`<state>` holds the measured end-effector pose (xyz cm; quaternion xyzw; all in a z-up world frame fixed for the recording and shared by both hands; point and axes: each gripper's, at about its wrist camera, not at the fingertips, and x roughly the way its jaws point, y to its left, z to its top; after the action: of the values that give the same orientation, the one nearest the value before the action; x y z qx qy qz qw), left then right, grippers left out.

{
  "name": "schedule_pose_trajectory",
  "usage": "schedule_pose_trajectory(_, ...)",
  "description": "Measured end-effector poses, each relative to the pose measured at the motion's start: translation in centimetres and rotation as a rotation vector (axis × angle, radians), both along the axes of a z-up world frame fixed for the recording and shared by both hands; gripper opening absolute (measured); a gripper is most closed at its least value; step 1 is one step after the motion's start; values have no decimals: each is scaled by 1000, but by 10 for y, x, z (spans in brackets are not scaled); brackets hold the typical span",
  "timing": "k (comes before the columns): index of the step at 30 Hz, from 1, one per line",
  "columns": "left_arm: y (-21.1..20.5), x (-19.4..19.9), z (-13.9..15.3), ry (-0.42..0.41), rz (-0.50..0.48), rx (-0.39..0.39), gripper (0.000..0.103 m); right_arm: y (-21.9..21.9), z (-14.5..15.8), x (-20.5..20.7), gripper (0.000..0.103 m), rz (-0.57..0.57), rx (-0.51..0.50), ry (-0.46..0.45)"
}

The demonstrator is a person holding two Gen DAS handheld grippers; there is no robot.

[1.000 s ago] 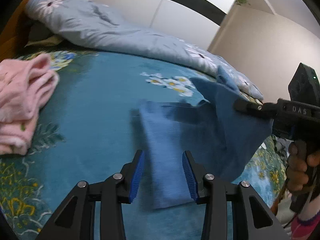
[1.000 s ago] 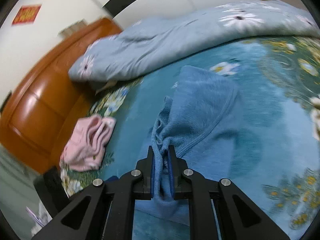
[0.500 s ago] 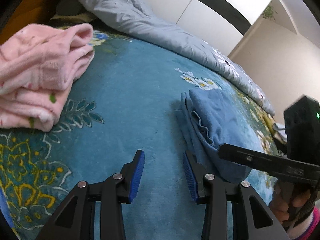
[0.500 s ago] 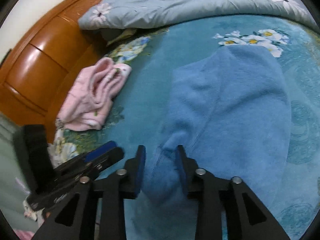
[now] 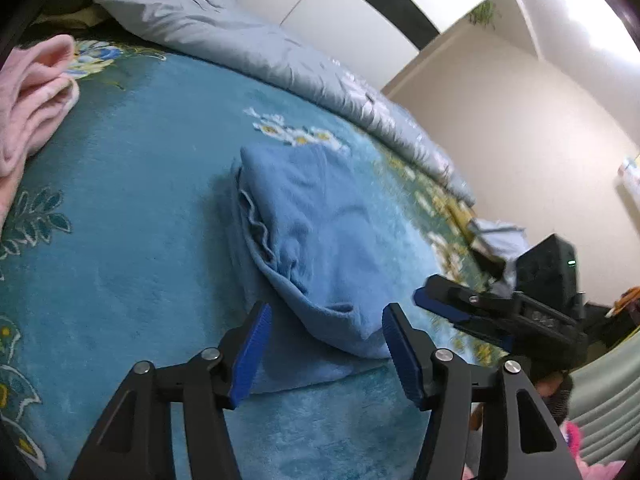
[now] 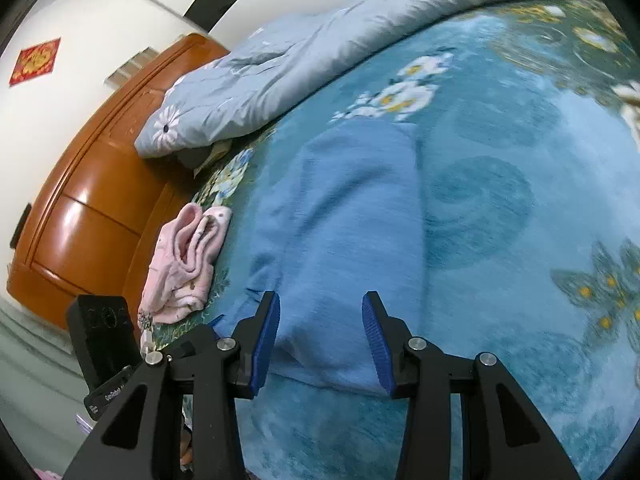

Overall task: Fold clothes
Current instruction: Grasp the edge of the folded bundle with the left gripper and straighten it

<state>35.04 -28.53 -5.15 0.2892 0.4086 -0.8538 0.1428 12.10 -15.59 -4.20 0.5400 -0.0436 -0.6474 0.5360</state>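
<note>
Just ahead of the left tongs (image 5: 326,344), a folded blue garment (image 5: 320,236) lies flat on a bed covered by a teal floral blanket (image 5: 132,208). These tongs are spread wide and grip nothing; the garment's near, rounded fold sits between and just beyond the two blue-padded tips, and whether it touches them cannot be told. Its layered edges show along the side toward the left finger.

To the right of the left tongs, the right tongs (image 5: 434,306) appear from the side, close to the garment's right edge.

From the right wrist view, the right tongs (image 6: 320,338) are also spread wide and hold nothing. The blue garment (image 6: 352,216) stretches away from them across the teal floral blanket (image 6: 520,184), with its near edge lying between the tips.

Off to the left of both tongs, a bundled pink garment (image 6: 188,260) rests on the blanket near the bed's edge, well apart from the blue one. Beyond both garments, a pale grey-blue quilt (image 6: 288,68) with daisy prints is bunched along the far side of the bed. A glossy orange-brown wooden headboard (image 6: 92,200) stands to the far left.
</note>
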Motion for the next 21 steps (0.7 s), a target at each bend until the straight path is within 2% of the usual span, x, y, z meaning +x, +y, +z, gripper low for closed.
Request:
schedule_pose_trajectory(3, 4, -8, -5, -17, 5, 13, 59, 9, -4, -3, 44, -7, -1, -15)
schedule_pose_trajectory(4, 4, -9, -6, -22, 10, 17, 48, 10, -5, -4, 44, -10, -1, -20)
schedule_pose_trajectory(5, 4, -10, -8, -23, 13, 22, 29, 12, -6, -5, 44, -13, -1, -25)
schedule_pose_trajectory(8, 1, -7, -12, -8, 36, 50, 11, 17, -9, -8, 44, -23, -6, -38)
schedule_pose_trajectory(12, -7, 10, -14, 71, 54, 111, 10, 26, -8, -11, 44, -31, -26, -47)
schedule_pose_trajectory(14, -10, 16, -23, 43, 66, 118, 10, 30, -9, -11, 44, -37, -31, -50)
schedule_pose_trajectory(16, -14, 21, -40, -1, 86, 162, 11, 33, -12, -11, 44, -34, -29, -55)
schedule_pose_trajectory(18, -15, 25, -57, -6, 99, 224, 11, 34, -19, -10, 44, -31, -16, -70)
schedule_pose_trajectory(21, -15, 26, -61, -4, 101, 236, 13, 32, -31, -7, 44, -20, 8, -98)
